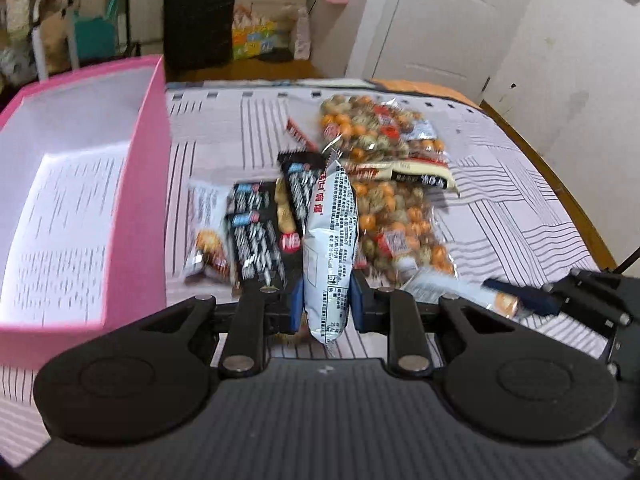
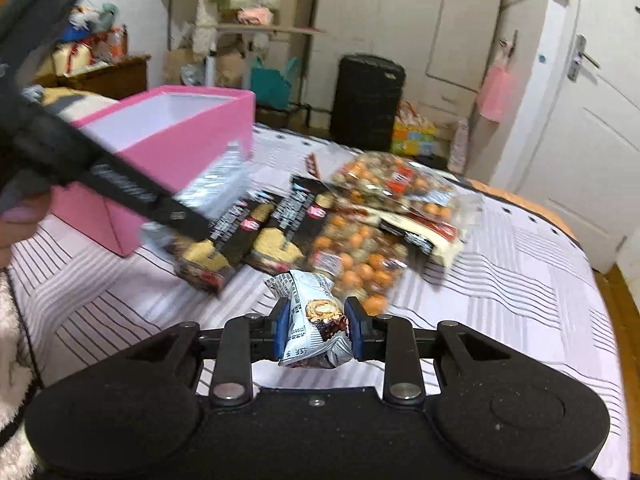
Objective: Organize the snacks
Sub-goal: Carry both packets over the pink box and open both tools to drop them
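My left gripper point(image 1: 327, 302) is shut on a tall silver-white snack packet point(image 1: 328, 232), held upright just above the bedspread. My right gripper point(image 2: 318, 330) is shut on a small crumpled silver packet point(image 2: 304, 292) with a chocolate picture. Ahead of both lies the snack pile: black bar packets point(image 1: 256, 232) point(image 2: 224, 248) and clear bags of orange and green round snacks point(image 1: 384, 208) point(image 2: 360, 256). An open pink box point(image 1: 148, 200) point(image 2: 180, 136) with a white inside stands to the left. The left gripper point(image 2: 160, 204) crosses the right wrist view with its blurred packet point(image 2: 218, 186).
Everything lies on a bed with a striped pink-and-white cover point(image 1: 500, 208) point(image 2: 500, 280). The bed's wooden edge point(image 1: 560, 184) runs along the right. A black suitcase point(image 1: 198, 16) and a white door point(image 2: 592, 160) stand beyond the bed. A person's hand point(image 2: 20, 220) is at the left.
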`<state>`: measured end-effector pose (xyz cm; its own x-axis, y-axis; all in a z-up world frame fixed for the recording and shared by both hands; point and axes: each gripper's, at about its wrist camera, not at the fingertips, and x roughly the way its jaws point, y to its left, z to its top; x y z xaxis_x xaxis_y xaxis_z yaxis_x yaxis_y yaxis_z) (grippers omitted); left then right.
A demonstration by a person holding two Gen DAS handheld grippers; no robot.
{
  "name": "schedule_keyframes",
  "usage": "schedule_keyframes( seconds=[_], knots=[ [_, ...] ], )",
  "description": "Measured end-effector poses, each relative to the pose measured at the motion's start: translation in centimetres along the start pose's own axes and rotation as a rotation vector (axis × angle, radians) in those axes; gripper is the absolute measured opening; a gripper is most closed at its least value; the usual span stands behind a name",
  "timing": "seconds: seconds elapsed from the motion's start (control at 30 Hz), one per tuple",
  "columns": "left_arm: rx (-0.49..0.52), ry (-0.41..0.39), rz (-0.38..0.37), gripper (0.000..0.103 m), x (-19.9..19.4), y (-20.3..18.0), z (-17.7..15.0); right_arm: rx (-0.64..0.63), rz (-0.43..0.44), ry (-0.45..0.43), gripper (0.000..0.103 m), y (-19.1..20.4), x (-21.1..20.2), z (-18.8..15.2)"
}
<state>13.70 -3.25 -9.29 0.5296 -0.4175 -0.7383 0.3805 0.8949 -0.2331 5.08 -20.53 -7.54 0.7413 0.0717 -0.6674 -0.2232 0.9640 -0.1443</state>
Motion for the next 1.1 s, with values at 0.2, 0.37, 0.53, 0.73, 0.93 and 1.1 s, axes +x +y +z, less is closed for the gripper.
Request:
schedule_keyframes(
  seconds=[0.2,0.37,0.53,0.73,0.93,1.1],
  knots=[
    [-0.019,0.067,0.015,0.022,-2.3,0.5,-2.0,0.067,0.026,0.042,0.034,-1.1,-1.1,0.8],
    [-0.023,0.089,0.049,0.022,-5.0,0.8,-3.4,0.050,0.096,0.013,0.034,-0.2,-3.1,2.3],
    [-0.035,0.118,0.086,0.022,-7.9,1.5,-3.6,-0.019,0.162,-0.039,0.034,1.8,-5.0,4.5],
    [-0.053,0.096,0.138,0.022,-11.4,2.6,-3.1,-0.117,0.191,-0.092,0.034,4.3,-5.8,7.1],
    [-0.113,0.039,0.142,0.023,-14.5,5.0,-1.6,-0.165,0.198,-0.173,0.034,6.6,-5.8,10.2],
    [-0.148,-0.048,0.182,0.023,-16.1,7.3,0.9,-0.222,0.188,-0.233,0.034,8.6,-3.6,14.0]
  ],
)
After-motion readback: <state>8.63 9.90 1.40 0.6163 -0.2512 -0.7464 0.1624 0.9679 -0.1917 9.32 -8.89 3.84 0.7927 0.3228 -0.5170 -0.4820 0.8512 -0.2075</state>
